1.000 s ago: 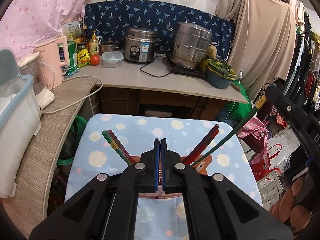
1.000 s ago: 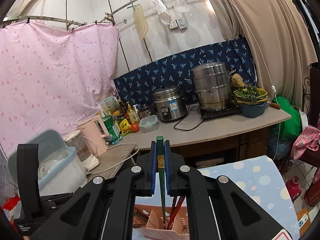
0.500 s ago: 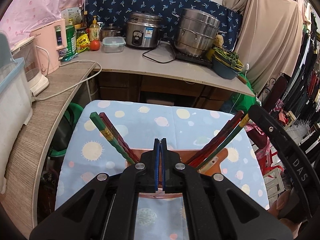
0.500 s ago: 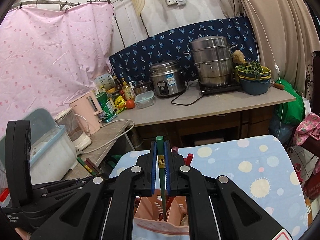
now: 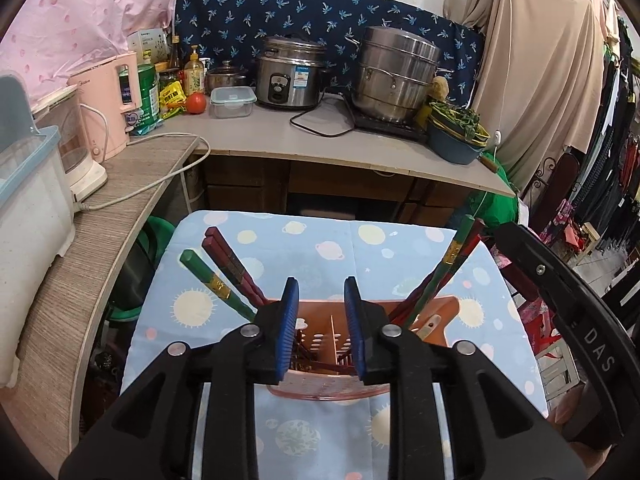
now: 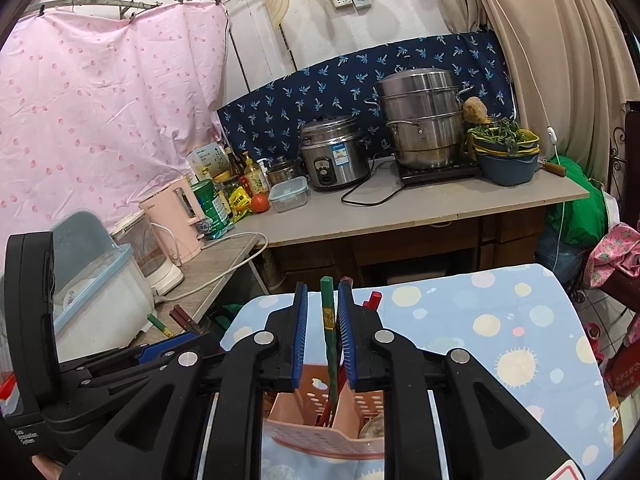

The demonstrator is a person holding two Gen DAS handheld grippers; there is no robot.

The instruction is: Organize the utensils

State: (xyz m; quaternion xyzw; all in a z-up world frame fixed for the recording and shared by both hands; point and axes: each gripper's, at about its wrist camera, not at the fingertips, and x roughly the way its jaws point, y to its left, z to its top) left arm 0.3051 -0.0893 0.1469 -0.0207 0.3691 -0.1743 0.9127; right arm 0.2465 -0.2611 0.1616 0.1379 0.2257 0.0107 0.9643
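Both hand-held grippers' jaws are opening; green, gold-banded chopstick (image 6: 329, 322) stands between right's.

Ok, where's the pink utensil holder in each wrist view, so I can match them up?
Left wrist: the pink utensil holder sits low centre, just beyond the opening left tongs, nothing between them.
Right wrist: it is at bottom centre under the opening right tongs, a green chopstick standing between them.
Shared landmark: the rice cooker on the back counter.
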